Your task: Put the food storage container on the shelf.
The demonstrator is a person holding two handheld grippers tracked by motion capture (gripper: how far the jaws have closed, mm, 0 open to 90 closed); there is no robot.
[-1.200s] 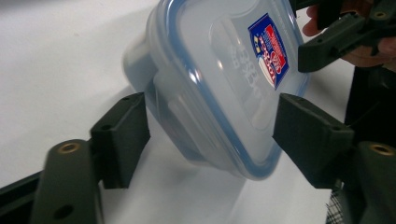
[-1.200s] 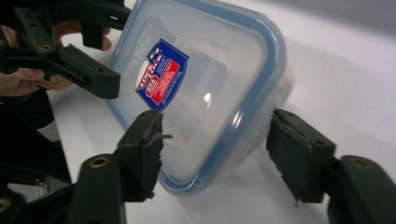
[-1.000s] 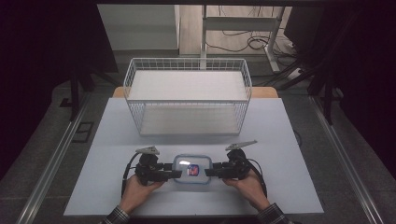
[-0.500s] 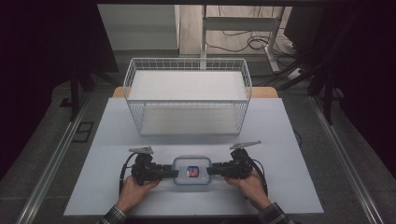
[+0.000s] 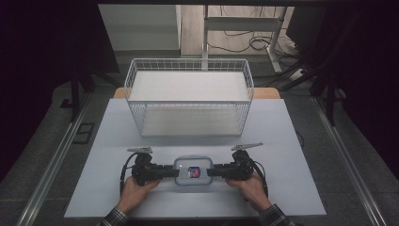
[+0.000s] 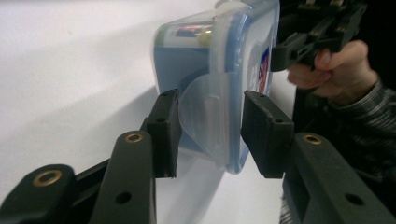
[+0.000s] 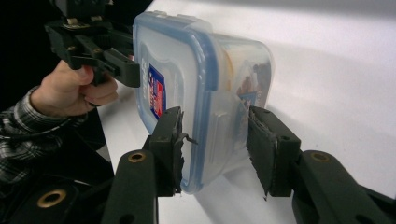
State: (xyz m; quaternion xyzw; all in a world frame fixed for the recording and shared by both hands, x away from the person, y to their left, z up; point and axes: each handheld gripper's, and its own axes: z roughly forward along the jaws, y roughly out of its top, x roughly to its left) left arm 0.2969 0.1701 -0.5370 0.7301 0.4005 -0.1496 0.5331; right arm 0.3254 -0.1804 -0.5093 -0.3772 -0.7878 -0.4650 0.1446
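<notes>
A clear plastic container (image 5: 193, 172) with a blue-rimmed lid and a red and blue label lies low over the white table (image 5: 117, 132), near its front edge. My left gripper (image 5: 170, 172) holds its left end and my right gripper (image 5: 212, 172) holds its right end. In the left gripper view my left gripper (image 6: 210, 133) has its pads (image 6: 261, 133) against the lid and the base, across the container's side latch flap (image 6: 210, 116). The right gripper view shows my right gripper (image 7: 215, 149) clamped the same way on the container (image 7: 205, 84). Food shows dimly through the wall.
A white wire basket (image 5: 188, 96) stands at the back middle of the table, open at the top, with a white sheet inside. Bare table lies between it and the container. Metal rails (image 5: 51, 165) run along both sides of the table. Cables lie on the floor behind.
The two grippers and the container between them have barely shifted; the hands have closed in a little at the container's ends.
</notes>
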